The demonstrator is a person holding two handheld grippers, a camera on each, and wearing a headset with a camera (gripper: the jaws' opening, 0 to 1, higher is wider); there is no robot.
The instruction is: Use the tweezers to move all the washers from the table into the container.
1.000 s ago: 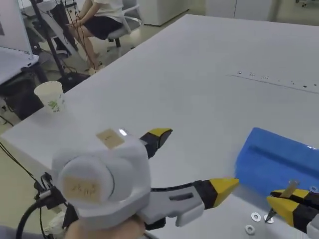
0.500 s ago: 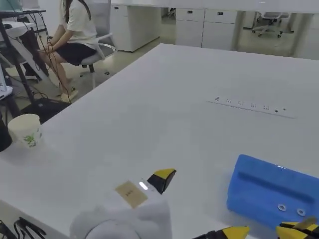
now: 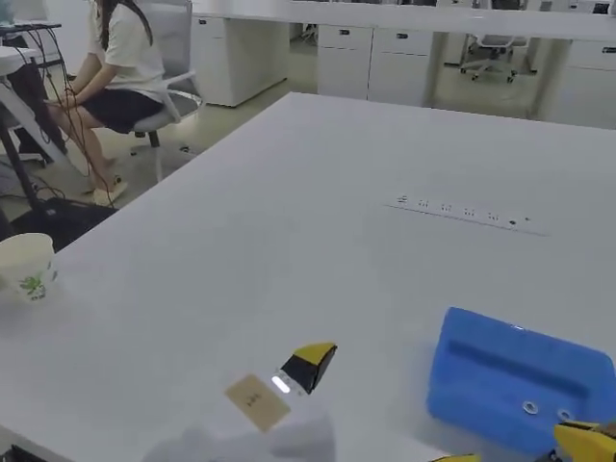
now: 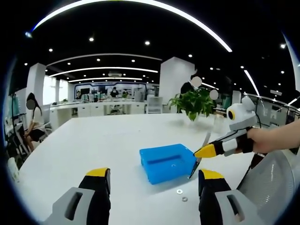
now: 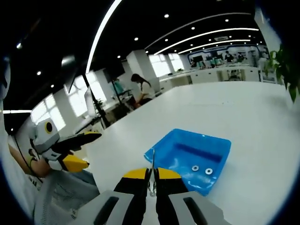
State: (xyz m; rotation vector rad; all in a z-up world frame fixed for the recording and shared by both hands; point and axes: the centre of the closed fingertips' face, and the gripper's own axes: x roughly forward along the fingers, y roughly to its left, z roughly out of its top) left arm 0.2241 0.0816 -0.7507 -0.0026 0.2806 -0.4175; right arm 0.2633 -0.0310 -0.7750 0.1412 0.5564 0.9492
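Observation:
A blue container [image 5: 174, 149] sits on the white table with two washers [image 5: 195, 168] inside. My right gripper [image 5: 151, 174] is shut on metal tweezers [image 5: 153, 161], whose tips point at the container's near rim. In the left gripper view the tweezers [image 4: 198, 159] slant down by the container's [image 4: 161, 164] right corner, above two loose washers [image 4: 179, 191] on the table. My left gripper [image 4: 154, 176] stands open and holds nothing, a short way before the container. One left fingertip [image 3: 310, 358] shows in the head view, left of the container [image 3: 500, 371].
A paper cup [image 3: 26, 267] stands near the table's left edge. A power strip [image 3: 467, 214] lies flat across the far middle. A person sits on a chair [image 3: 168, 91] beyond the table's far left corner. Wide bare tabletop [image 3: 289, 212] lies left of the container.
The head camera has tilted up, so both grippers and the container have slid toward the bottom of the picture. The loose washers have dropped out of the head view.

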